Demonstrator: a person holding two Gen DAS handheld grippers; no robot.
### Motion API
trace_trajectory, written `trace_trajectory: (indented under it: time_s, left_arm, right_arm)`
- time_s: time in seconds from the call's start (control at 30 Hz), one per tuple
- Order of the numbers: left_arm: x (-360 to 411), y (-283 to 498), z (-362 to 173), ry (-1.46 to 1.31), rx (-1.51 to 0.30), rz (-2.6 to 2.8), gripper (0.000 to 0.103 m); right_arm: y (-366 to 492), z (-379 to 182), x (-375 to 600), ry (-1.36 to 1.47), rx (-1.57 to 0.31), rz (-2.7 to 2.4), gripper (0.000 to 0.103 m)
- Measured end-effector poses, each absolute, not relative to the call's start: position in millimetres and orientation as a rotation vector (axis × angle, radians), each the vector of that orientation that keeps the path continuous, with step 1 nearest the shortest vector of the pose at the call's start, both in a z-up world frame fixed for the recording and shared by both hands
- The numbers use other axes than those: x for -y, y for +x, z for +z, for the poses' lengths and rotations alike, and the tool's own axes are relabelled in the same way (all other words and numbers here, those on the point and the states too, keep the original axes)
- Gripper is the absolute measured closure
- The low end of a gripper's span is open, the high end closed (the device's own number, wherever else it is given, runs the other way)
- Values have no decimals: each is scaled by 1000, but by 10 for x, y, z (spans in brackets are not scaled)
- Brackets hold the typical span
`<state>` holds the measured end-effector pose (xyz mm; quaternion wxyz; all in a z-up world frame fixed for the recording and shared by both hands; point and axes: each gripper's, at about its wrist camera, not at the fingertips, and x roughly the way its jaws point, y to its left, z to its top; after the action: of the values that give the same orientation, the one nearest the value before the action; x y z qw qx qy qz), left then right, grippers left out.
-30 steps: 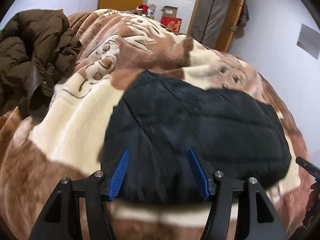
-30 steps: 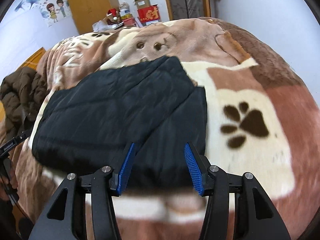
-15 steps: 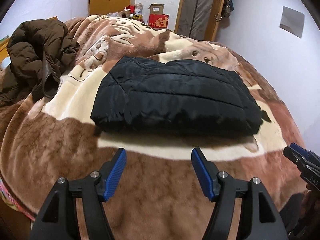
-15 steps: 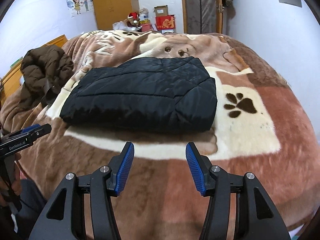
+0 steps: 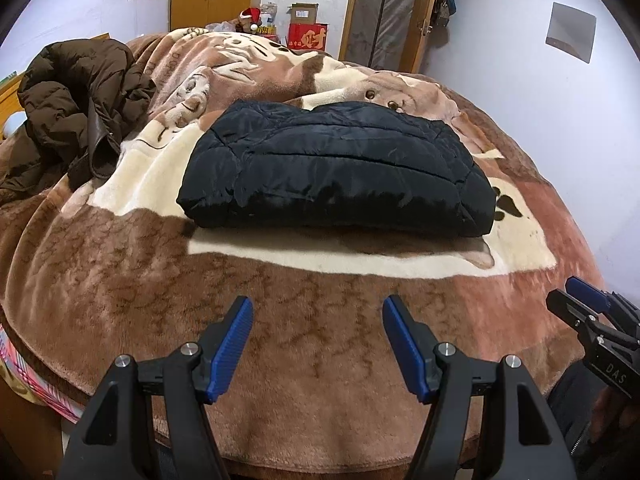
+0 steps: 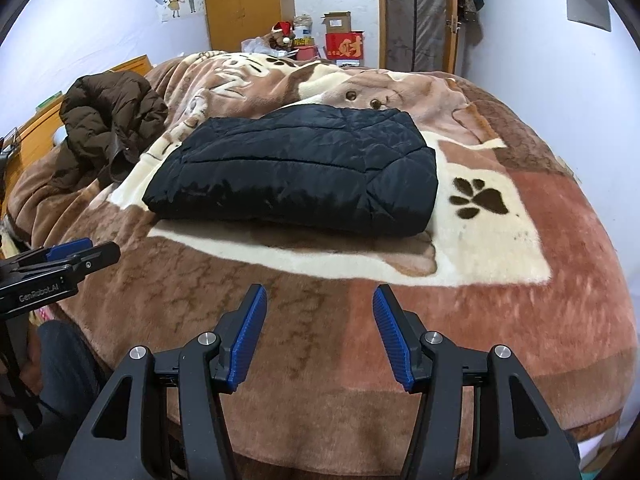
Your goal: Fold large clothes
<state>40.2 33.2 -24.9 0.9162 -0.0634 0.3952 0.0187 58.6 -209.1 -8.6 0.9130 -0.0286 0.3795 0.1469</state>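
A black quilted jacket (image 5: 336, 172) lies folded into a flat rectangle in the middle of the bed; it also shows in the right wrist view (image 6: 296, 172). My left gripper (image 5: 318, 320) is open and empty, held above the bed's near edge, well short of the jacket. My right gripper (image 6: 319, 312) is open and empty too, likewise back from the jacket. Each gripper shows at the edge of the other's view: the right one (image 5: 588, 308) and the left one (image 6: 72, 256).
A brown and cream bear-print blanket (image 5: 280, 320) covers the bed. A crumpled brown puffer coat (image 5: 76, 104) lies at the far left, also in the right wrist view (image 6: 108, 120). Boxes (image 6: 344, 44), a wardrobe and a door stand behind the bed.
Both grippers have drawn back from the folded black jacket toward the bed's near edge. The jacket stays where it lay.
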Motion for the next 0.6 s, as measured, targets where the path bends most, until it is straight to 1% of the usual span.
trace_trajectory:
  time_s: [0.6]
  left_arm:
    - [-276, 317, -229, -129, -805, 33, 34]
  right_arm:
    - [541, -80, 2067, -59, -795, 314, 47]
